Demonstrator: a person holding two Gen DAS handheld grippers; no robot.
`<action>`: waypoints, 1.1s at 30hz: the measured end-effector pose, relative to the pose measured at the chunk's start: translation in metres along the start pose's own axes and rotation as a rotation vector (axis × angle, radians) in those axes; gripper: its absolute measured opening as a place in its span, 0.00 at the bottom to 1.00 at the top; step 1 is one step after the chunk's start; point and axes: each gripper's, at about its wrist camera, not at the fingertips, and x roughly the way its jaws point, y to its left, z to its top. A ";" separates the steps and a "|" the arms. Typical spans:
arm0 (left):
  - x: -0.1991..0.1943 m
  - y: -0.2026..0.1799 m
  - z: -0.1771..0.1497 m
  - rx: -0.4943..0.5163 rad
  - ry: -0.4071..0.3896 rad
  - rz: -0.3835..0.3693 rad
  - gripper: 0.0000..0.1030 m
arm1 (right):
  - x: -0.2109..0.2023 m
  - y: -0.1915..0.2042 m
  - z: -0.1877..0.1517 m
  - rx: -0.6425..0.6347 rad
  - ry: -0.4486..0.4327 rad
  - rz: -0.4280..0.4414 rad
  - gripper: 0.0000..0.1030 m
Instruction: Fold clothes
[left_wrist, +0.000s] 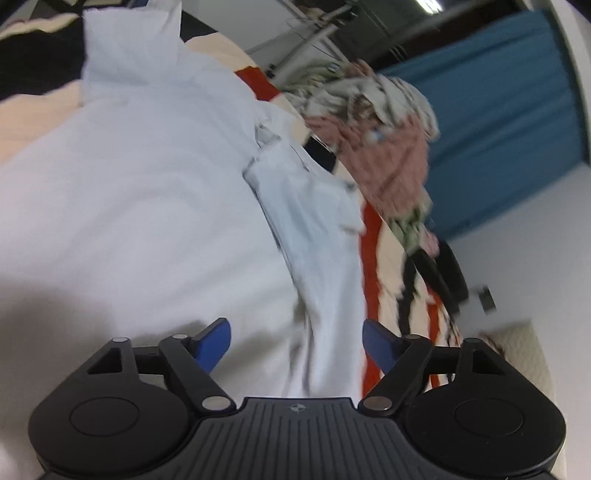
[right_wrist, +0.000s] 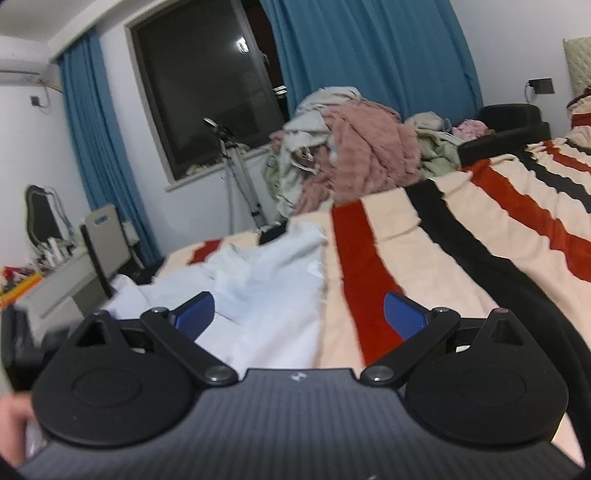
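Observation:
A white garment (left_wrist: 147, 192) lies spread on a striped blanket (left_wrist: 373, 258) on a bed. Its collar and a folded edge (left_wrist: 306, 206) run through the middle of the left wrist view. My left gripper (left_wrist: 296, 345) is open just above the garment, with nothing between its blue pads. In the right wrist view the same white garment (right_wrist: 258, 291) lies crumpled at the left of the bed. My right gripper (right_wrist: 299, 314) is open and empty, over the garment's right edge and the blanket (right_wrist: 461, 236).
A heap of pink and pale clothes (right_wrist: 347, 162) sits at the far end of the bed. A black bag (right_wrist: 506, 125) lies at the far right. A desk (right_wrist: 62, 284), a chair, a window and blue curtains (right_wrist: 369, 55) stand beyond the bed.

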 end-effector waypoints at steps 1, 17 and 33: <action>0.021 0.000 0.008 -0.014 -0.008 0.008 0.69 | 0.004 -0.003 -0.001 0.001 0.004 -0.015 0.97; 0.173 -0.069 0.076 0.415 -0.123 0.284 0.02 | 0.089 0.001 -0.041 -0.020 0.101 -0.001 0.97; -0.010 -0.025 -0.021 0.387 -0.019 0.129 0.41 | 0.083 -0.001 -0.043 -0.014 0.085 0.001 0.97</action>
